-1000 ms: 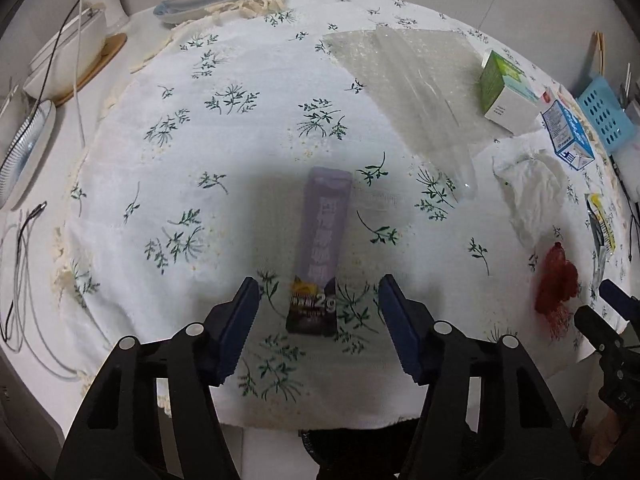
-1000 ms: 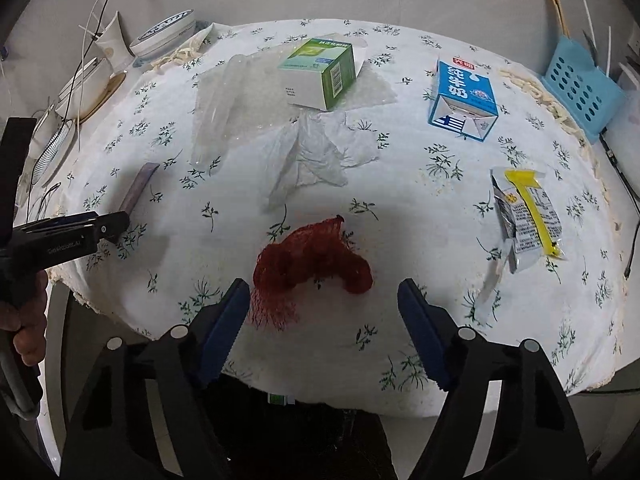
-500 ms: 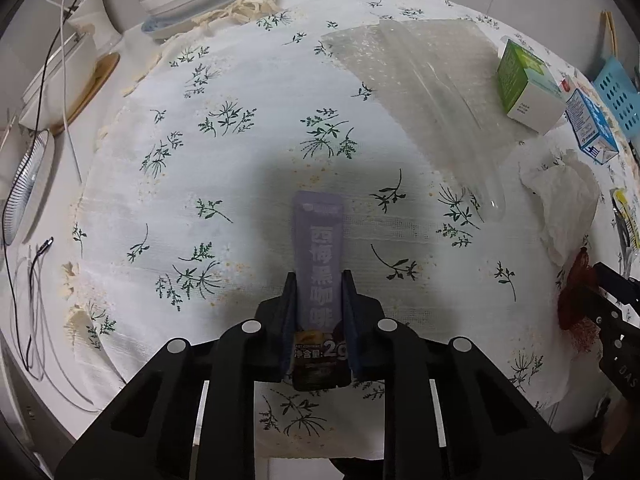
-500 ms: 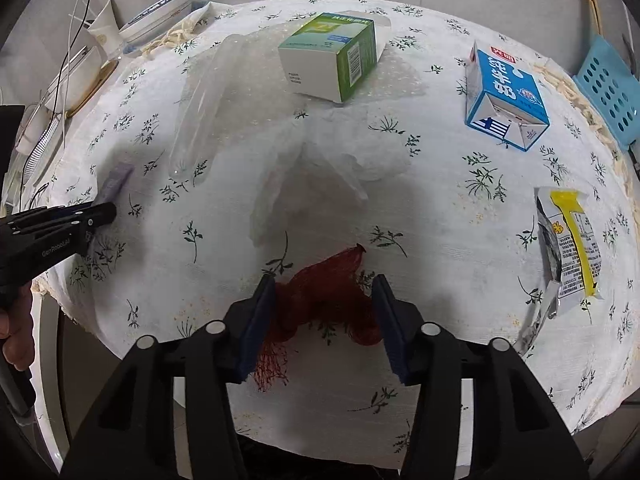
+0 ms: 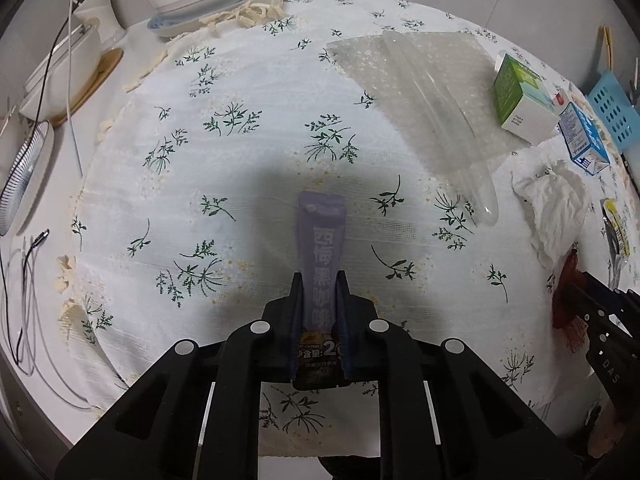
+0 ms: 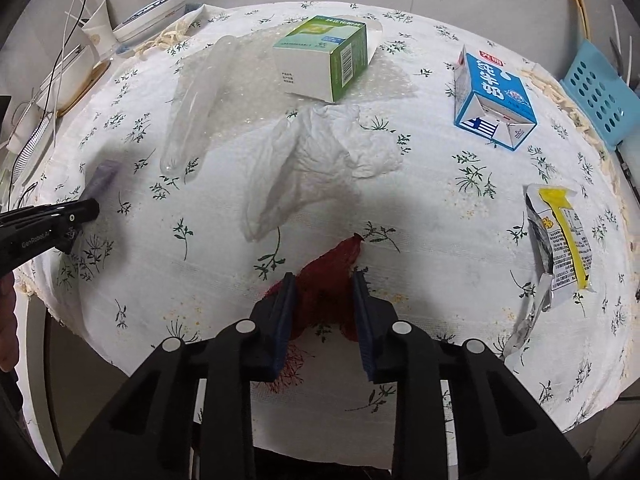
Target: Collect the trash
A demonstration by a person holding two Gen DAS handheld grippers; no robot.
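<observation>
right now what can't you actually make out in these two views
- Purple sachet, left wrist view: its lower end sits between the closing left gripper fingers, edges covered.
- Red net, right wrist view: the closing right gripper hides its sides.
- Yellow packet, left wrist view: squeezed at the frame edge, print unreadable.
- Any trash bin: in neither view.
</observation>
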